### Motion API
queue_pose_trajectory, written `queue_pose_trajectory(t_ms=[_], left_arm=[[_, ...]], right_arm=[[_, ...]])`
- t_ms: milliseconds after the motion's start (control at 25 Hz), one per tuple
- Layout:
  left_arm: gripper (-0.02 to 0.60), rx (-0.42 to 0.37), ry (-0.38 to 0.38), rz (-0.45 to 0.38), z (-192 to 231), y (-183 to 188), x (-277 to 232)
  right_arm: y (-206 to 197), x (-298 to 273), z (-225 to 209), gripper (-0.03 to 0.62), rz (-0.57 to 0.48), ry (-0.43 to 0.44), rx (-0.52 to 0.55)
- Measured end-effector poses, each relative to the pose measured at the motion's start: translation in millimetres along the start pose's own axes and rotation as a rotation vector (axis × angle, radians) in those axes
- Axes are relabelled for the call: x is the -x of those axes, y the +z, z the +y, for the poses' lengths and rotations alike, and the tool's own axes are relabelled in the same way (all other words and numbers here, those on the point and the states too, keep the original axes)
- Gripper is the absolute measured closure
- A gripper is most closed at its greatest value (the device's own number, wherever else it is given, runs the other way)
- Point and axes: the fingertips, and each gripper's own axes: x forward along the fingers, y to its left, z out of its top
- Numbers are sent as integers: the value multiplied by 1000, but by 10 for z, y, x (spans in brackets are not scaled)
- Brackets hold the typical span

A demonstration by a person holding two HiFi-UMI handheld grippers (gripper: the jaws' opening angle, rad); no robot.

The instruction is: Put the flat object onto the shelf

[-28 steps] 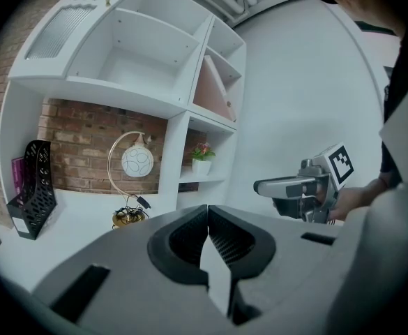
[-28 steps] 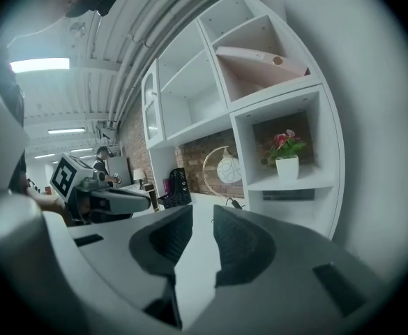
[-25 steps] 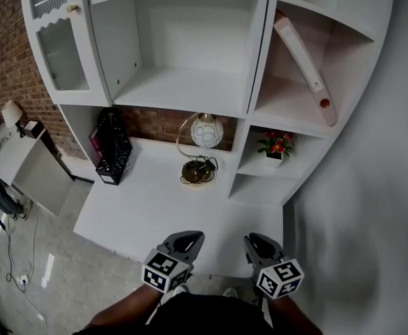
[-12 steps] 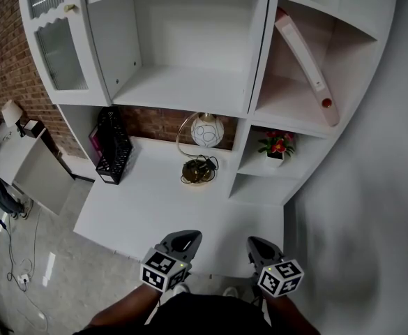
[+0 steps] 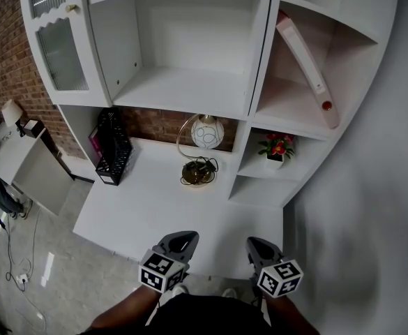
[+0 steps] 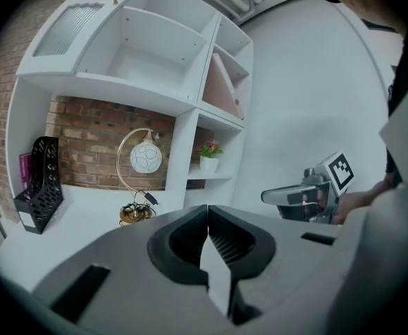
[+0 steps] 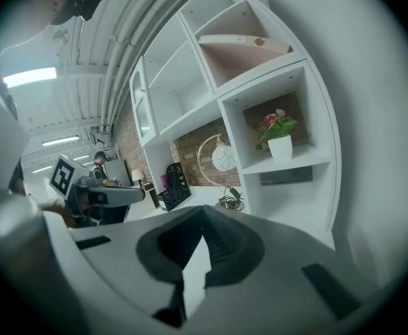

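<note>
Grippers: two, left gripper point(image 5: 181, 238) and right gripper point(image 5: 258, 245)
Flat pink folder point(image 5: 305, 61): one, far right
Globe lamp point(image 5: 205, 131): one
Flower pot point(image 5: 276, 148): one
Black file rack point(image 5: 113, 147): one, left

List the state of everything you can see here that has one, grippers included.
Left gripper, shut, empty.
Right gripper, shut, empty.
Pink flat folder, leaning tilted in the upper right shelf compartment.
Flower pot, upright, one compartment lower.
Globe lamp, standing on the desk, looks unlit.
Black file rack, upright on the desk.
Glass cabinet door, closed.
</note>
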Motion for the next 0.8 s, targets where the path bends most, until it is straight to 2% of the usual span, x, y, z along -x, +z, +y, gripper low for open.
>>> queue_pose_trajectory(t_ms=[800], left_arm=[[575,-8,-14,3,-29,13,-40]], right_arm=[[20,-43,70,589,10,19,35]])
